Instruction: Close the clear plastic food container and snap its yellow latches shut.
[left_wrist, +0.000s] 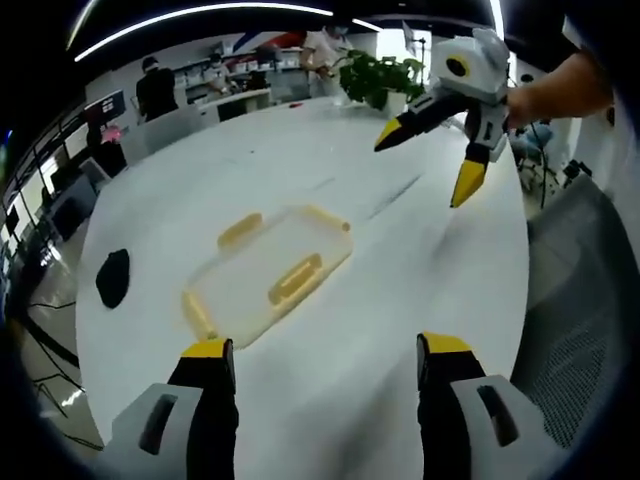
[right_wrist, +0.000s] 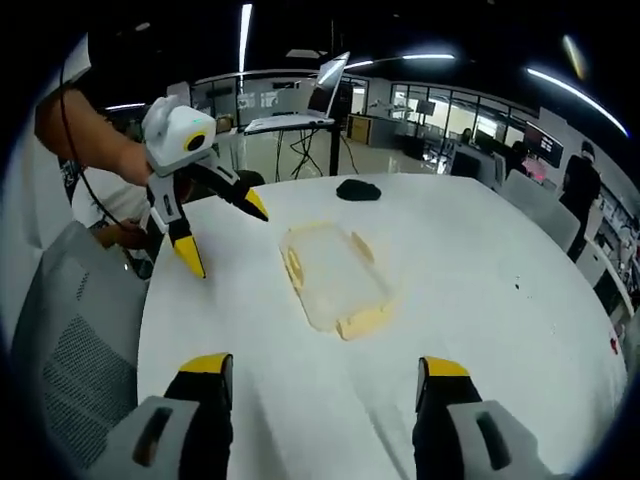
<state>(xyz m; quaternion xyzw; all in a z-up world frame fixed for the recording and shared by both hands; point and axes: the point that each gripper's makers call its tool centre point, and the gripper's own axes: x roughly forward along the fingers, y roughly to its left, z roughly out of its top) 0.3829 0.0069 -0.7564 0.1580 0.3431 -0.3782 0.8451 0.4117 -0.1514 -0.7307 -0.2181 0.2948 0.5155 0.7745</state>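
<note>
A clear plastic food container (left_wrist: 268, 275) with yellow latches lies flat on the white table (left_wrist: 300, 170), its lid resting on it. In the right gripper view the container (right_wrist: 335, 275) sits mid-table. My left gripper (left_wrist: 325, 362) stands open just short of the container's near edge, nothing between its fingers. It also appears as the left gripper (right_wrist: 220, 228) held above the table to the container's left. My right gripper (right_wrist: 320, 380) is open too, some way back from the container. Seen from the left gripper view, the right gripper (left_wrist: 430, 160) hovers open beyond the container.
A small black object (left_wrist: 113, 277) lies on the table near one edge, also seen as the black object (right_wrist: 357, 189). A grey mesh chair (left_wrist: 575, 300) stands beside the table. A potted plant (left_wrist: 380, 75) and several people are at the far side of the room.
</note>
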